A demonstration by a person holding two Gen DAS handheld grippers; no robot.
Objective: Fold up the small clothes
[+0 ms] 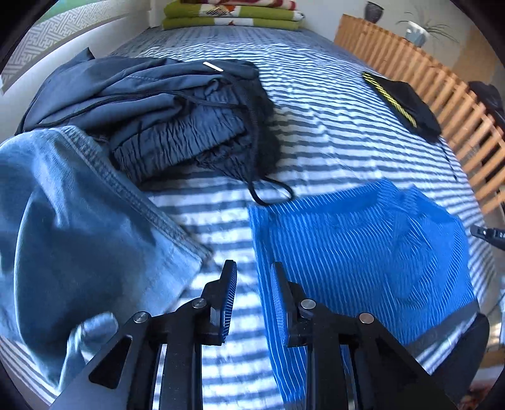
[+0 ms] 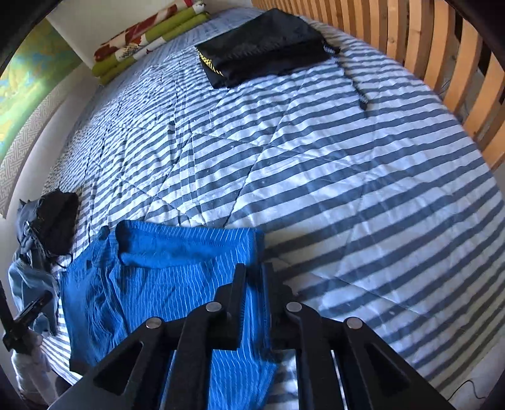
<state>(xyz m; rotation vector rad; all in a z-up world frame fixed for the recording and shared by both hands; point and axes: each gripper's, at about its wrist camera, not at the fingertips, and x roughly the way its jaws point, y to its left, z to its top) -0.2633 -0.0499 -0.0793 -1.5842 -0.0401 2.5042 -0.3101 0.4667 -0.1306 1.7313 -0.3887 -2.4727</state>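
Note:
A bright blue garment with thin white stripes (image 1: 363, 252) lies flat on the striped bedspread (image 1: 315, 126), a solid blue band folded across its far end. My left gripper (image 1: 254, 274) hovers at its left edge, jaws a little apart, and only bedspread shows in the gap. The right gripper's tip (image 1: 486, 235) pokes in at the far right. In the right wrist view my right gripper (image 2: 255, 274) sits over the right edge of the blue garment (image 2: 157, 284), jaws narrowly apart with fabric showing below the gap. The left gripper (image 2: 25, 315) shows at the left edge.
A heap of dark navy clothes (image 1: 176, 120) and a light blue denim piece (image 1: 79, 236) lie left of the garment. A folded black garment with yellow trim (image 2: 262, 47) rests far off beside the wooden slat rail (image 2: 442, 47). Folded green blankets (image 1: 233, 15) sit at the far end.

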